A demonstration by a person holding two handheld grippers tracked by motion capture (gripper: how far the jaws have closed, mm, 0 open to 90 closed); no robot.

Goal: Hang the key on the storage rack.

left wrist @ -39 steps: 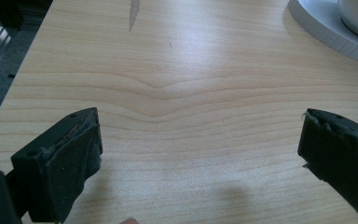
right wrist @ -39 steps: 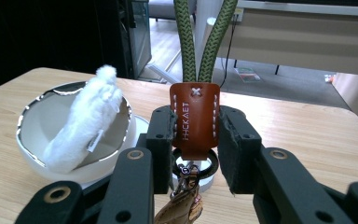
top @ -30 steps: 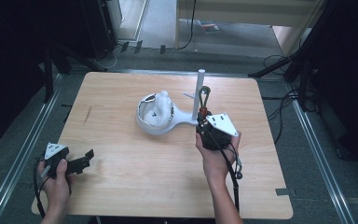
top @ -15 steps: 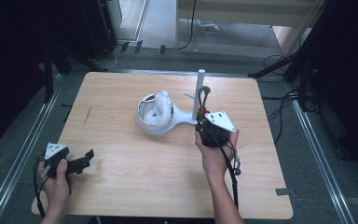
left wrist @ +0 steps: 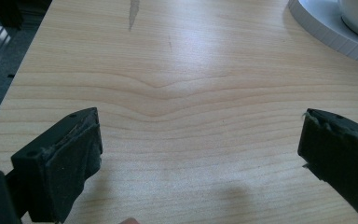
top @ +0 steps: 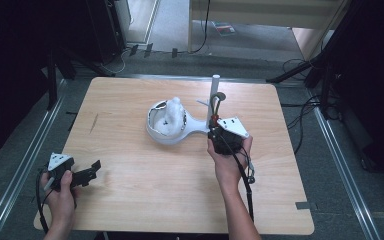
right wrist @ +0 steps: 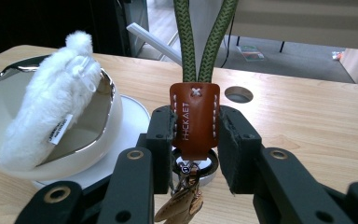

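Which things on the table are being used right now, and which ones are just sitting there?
Being used:
- brown leather key strap with green braided cord, clamped in the right gripper
- white stand with an upright post, where the cord hangs

Just sitting there:
- white fluffy toy
- white bowl with a shiny rim holding the toy
- left gripper, open over bare wooden table

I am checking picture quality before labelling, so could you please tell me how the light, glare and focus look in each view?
High view: the table is evenly lit, dark surroundings, rather soft. Left gripper view: sharp wood grain, faint shadows under the open left gripper. Right gripper view: the brown leather tab in the right gripper is crisp, the bowl rim glints, background slightly soft.
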